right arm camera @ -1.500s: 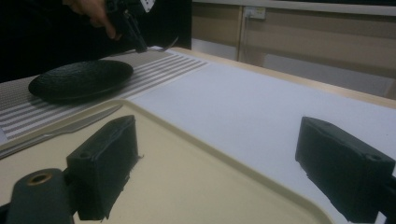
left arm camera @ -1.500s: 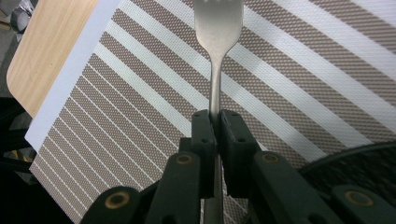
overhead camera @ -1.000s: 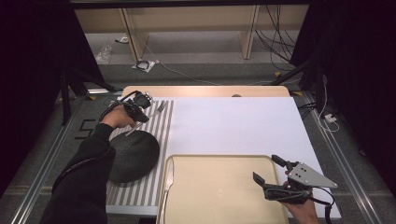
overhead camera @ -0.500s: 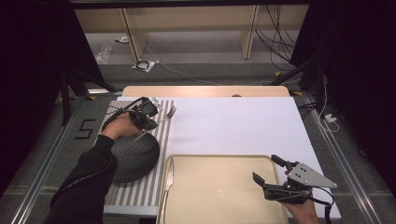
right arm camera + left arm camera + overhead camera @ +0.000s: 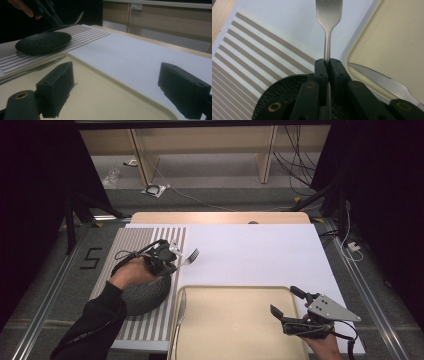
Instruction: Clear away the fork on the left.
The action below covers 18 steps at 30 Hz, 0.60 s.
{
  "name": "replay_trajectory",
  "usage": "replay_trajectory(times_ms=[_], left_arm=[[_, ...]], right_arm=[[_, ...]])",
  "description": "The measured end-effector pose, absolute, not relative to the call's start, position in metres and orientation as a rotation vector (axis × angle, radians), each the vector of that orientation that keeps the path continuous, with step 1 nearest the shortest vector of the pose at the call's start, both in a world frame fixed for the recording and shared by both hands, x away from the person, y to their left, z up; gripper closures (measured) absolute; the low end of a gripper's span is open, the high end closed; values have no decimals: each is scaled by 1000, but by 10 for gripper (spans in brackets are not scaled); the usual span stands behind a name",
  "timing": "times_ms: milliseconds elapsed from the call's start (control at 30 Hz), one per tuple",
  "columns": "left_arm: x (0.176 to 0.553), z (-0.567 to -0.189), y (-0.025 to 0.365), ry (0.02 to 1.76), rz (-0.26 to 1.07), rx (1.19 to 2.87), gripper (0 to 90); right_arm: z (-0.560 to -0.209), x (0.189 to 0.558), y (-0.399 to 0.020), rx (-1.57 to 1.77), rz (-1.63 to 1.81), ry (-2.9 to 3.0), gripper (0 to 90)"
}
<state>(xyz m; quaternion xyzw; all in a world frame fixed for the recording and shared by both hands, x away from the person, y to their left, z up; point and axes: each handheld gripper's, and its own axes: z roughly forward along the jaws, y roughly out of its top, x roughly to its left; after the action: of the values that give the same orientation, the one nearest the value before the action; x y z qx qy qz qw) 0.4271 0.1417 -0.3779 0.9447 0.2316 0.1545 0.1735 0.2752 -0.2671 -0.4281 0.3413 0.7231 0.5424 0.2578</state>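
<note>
My left gripper (image 5: pixel 172 256) is shut on the handle of a silver fork (image 5: pixel 190 256), held in the air above the far edge of a black plate (image 5: pixel 142 295). In the left gripper view the fork (image 5: pixel 328 15) sticks out straight ahead from the closed jaws, tines pointing away, over the white cover. A knife (image 5: pixel 181 312) lies along the left rim of a beige tray (image 5: pixel 235 320). My right gripper (image 5: pixel 283 300) hovers open over the tray's right part with nothing between its jaws. The right gripper view shows the plate (image 5: pixel 43 42) and knife (image 5: pixel 37 68) far left.
A grey striped placemat (image 5: pixel 132 245) lies under the plate at the table's left. A white cover (image 5: pixel 260 255) spreads over the middle and right. The table's wooden far edge (image 5: pixel 220 217) borders a floor with cables and a shelf frame beyond.
My left gripper has carried the fork to the right and nearer, from the placemat's far end to above the plate's far edge. The right gripper has stayed still.
</note>
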Motion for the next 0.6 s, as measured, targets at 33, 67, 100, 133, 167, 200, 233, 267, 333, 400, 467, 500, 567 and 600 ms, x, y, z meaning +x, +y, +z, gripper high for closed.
replay_trajectory(times_ms=[33,67,100,133,167,200,233,267,333,400,467,500,567,600], left_arm=[[424,-379,141,650,435,2678,841],[420,-379,140,643,433,2677,840],[417,-380,139,638,431,2673,841],[414,-381,138,633,428,2669,840],[411,-381,137,629,424,2664,840],[408,-382,137,623,422,2659,841],[405,-382,136,621,416,2653,840],[403,-383,136,622,412,2643,840],[398,-386,133,619,406,2641,840],[395,-388,130,614,393,2646,841],[391,-388,127,610,383,2646,840],[390,-388,126,606,381,2644,841],[386,-388,123,598,378,2646,840],[384,-388,122,597,376,2643,841]], right_arm=[[-428,275,-268,927,1470,1963,142],[-428,275,-268,926,1469,1961,142],[-428,275,-268,926,1469,1961,142],[-428,275,-268,924,1469,1961,142],[-428,275,-268,925,1469,1962,142],[-428,275,-267,926,1470,1960,142],[-428,275,-267,925,1470,1961,142],[-428,275,-267,926,1470,1961,142],[-428,275,-267,925,1469,1961,142],[-428,275,-267,921,1474,1957,142],[-427,275,-267,913,1470,1958,142],[-427,274,-267,915,1473,1961,142],[-427,274,-266,915,1471,1962,142],[-427,274,-266,916,1468,1963,142]])
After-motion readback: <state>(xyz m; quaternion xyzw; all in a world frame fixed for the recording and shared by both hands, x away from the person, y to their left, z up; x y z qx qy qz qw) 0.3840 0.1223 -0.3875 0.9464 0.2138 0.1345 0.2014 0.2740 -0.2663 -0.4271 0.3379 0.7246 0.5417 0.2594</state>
